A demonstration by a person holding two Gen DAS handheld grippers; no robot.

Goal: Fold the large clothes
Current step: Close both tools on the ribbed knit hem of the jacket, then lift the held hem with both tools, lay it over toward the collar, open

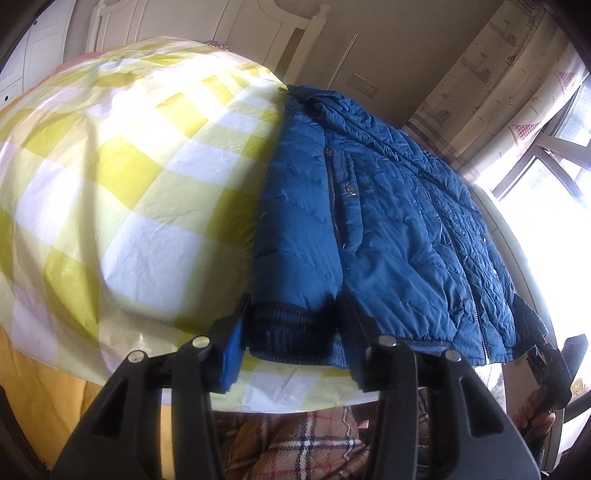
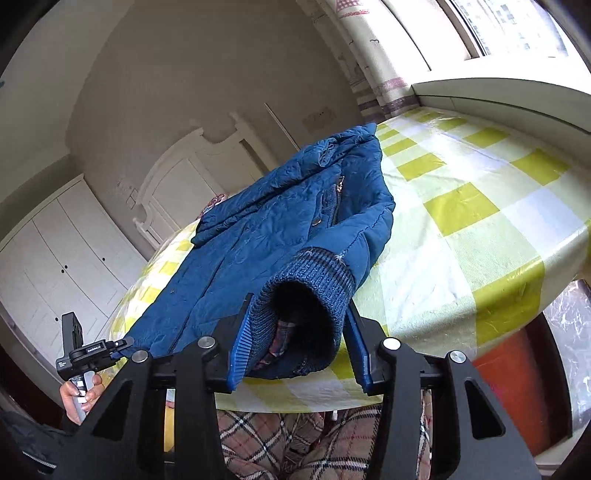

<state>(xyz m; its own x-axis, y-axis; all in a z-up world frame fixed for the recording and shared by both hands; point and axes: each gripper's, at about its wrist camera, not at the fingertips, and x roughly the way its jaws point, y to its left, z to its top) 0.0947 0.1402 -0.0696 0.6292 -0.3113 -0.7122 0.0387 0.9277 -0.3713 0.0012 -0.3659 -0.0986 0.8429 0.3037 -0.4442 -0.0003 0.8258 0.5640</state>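
In the left wrist view, the far left shows white wardrobe doors (image 1: 22,62) and a white headboard (image 1: 229,22) against the wall. Below them a yellow and white checked cover (image 1: 122,177) lies over the desk and fills the left half of the picture. To the right of it lies the blue quilted jacket (image 1: 388,206), flat on the cover, with its collar at the far end and its dark ribbed hem (image 1: 291,332) at the near edge of the desk. The left tool (image 1: 291,343) is clenched on this hem: the blue pad (image 1: 231,354) on the left presses its end, and the black finger on the right sits on the jacket. Further right, the right tool (image 1: 550,365) touches the other near corner of the jacket, and behind it hang a printed curtain (image 1: 491,85) and a bright window (image 1: 554,155).

In the right wrist view, the person's left hand (image 2: 79,395) holds the left tool (image 2: 118,345) at the left, touching the jacket's (image 2: 266,225) near left corner. In the middle, the right tool (image 2: 299,343) grasps the ribbed cuff (image 2: 306,284) of a sleeve, whose round opening faces the camera between both blue pads (image 2: 240,350). At the right the checked cover (image 2: 461,206) continues to the window sill (image 2: 498,92). Plaid trousers (image 2: 288,443) show below the desk.
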